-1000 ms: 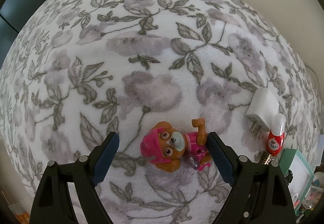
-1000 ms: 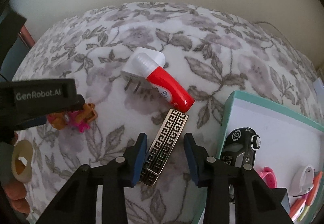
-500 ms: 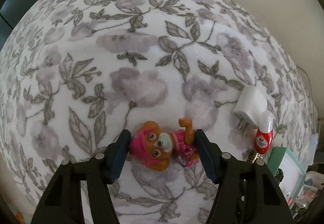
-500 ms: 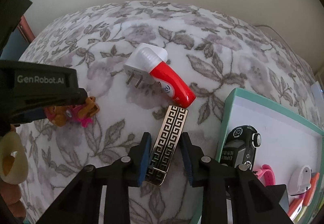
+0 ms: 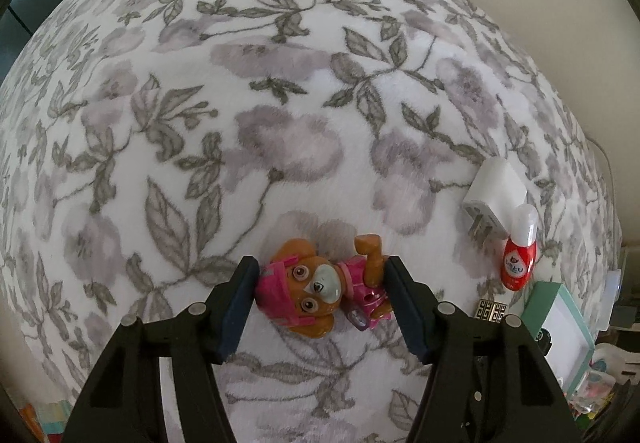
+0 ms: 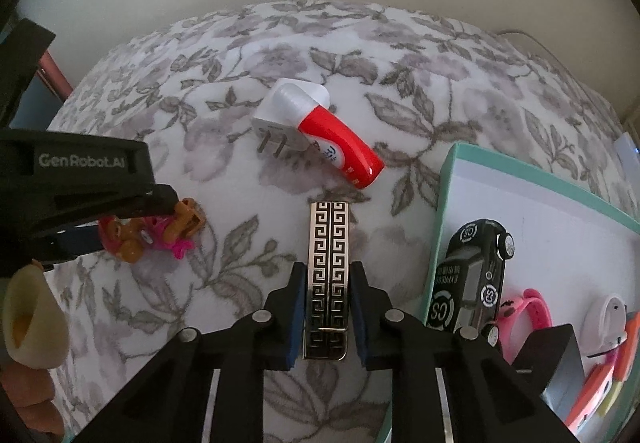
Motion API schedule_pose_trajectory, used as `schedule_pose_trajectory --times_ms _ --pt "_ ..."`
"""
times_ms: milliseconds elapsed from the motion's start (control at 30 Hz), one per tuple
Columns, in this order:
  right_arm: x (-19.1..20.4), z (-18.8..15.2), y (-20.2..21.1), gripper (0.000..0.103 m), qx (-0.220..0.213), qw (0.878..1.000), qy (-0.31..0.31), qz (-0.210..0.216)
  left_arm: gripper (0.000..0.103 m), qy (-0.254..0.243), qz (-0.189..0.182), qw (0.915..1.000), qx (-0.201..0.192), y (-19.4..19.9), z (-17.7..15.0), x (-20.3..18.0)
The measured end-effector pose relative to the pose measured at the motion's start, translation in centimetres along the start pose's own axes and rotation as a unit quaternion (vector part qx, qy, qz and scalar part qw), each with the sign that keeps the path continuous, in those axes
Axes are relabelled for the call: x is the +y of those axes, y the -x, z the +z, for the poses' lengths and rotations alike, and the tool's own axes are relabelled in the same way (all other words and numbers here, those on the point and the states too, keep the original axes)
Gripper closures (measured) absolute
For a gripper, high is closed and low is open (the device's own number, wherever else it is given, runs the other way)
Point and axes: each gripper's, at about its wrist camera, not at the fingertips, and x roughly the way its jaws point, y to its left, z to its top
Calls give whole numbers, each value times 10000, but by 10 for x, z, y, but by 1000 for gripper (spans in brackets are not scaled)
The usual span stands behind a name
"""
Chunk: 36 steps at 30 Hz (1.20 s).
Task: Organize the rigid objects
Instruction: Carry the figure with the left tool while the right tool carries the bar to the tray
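Observation:
A brown toy puppy in pink gear (image 5: 308, 291) lies on its back on the floral blanket (image 5: 280, 103). My left gripper (image 5: 322, 271) points down over it, shut on it, one pad against the head and the other against the body. In the right wrist view the same puppy (image 6: 152, 235) shows at the left under that gripper. A gold bar with a black key pattern (image 6: 328, 243) lies straight between the fingers of my right gripper (image 6: 328, 269). Those jaws are closing, and both pads touch the bar's long edges.
A white charger plug (image 6: 280, 119) and a red tube with a white cap (image 6: 340, 147) lie together beyond the bar. A teal-rimmed box (image 6: 444, 203) at the right holds a black toy car (image 6: 472, 275) and several small items. A wall runs behind the blanket.
The left jaws closed from wide apart onto the puppy. The right jaws narrowed around the gold bar, which turned from slanted to straight between them.

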Motion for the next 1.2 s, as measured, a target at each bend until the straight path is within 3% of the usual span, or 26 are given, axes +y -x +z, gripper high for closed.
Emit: schedule_pose_trajectory --times_ms 200,500,733,1033,1200 --pt "-4 -1 19 81 -167 9996 -168 175 37 51 -165 9998 -124 23 -6 0" --pt "-35 9 83 81 -881 9929 -707 385 37 -133 -547 9936 -976 98 -13 -9" --pt "-72 5 122 81 -1178 9856 -1186 234 37 -401 -833 9870 -1318 133 -20 -33" --pt "-138 -21 151 81 -1154 9748 -1894 -230 37 -1227 -864 9801 -1297 137 -71 -80" --pt "-168 -41 154 81 -996 9684 -2209 -582 37 -1747 -1047 9746 -927 126 -104 -110"
